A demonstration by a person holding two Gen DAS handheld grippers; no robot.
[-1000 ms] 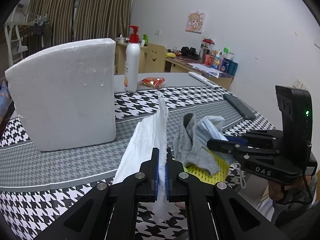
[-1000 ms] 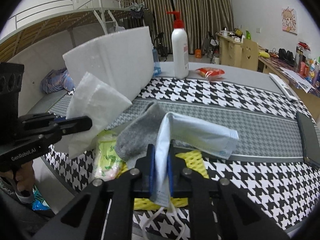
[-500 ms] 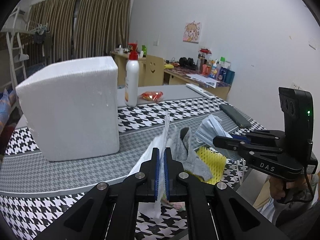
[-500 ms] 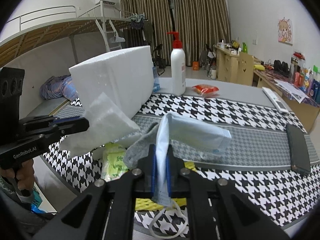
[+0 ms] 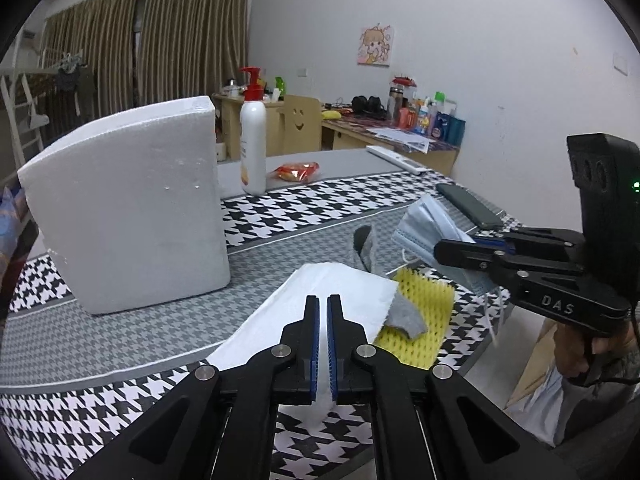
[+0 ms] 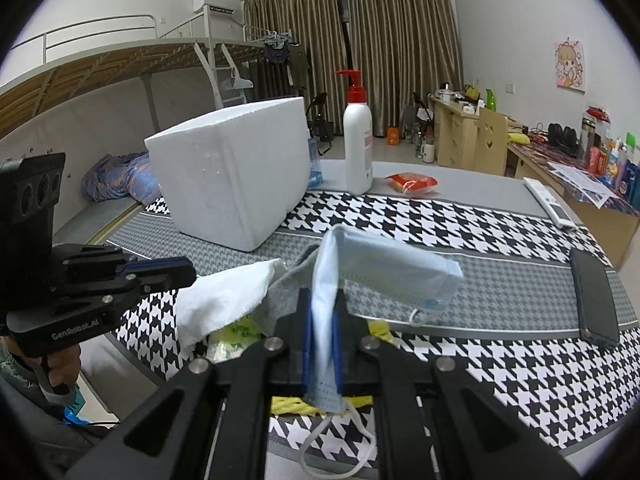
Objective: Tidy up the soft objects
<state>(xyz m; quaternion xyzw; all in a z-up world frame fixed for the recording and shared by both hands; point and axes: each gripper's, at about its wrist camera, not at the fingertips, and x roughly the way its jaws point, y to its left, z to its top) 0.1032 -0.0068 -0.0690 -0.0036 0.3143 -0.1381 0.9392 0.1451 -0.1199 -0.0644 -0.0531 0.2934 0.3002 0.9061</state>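
A white tissue [image 5: 344,300] lies flat over a pile at the table's front edge, draped on a grey sock [image 5: 404,320] and a yellow foam net [image 5: 424,312]. My left gripper [image 5: 323,308] hovers just above the tissue. Its jaws are opening by a narrow gap, and nothing is pinched between the pads. In the right wrist view the tissue [image 6: 224,300] sags just past the left gripper's tips [image 6: 176,272]. My right gripper [image 6: 322,300] is shut on a folded light blue face mask [image 6: 392,268], held in the air above the pile with its ear loops dangling.
A large white foam box [image 5: 128,208] stands on the houndstooth tablecloth at the left. Behind it are a pump bottle [image 5: 253,152] and a red snack packet [image 5: 296,170]. A dark phone [image 6: 594,300] and a white remote [image 6: 550,202] lie at the right. A green-printed packet [image 6: 236,332] sits under the tissue.
The tissue, pinched upright in my left gripper before, now lies flat on the pile and the jaws have parted slightly. The right gripper still holds the mask, lifted a little.
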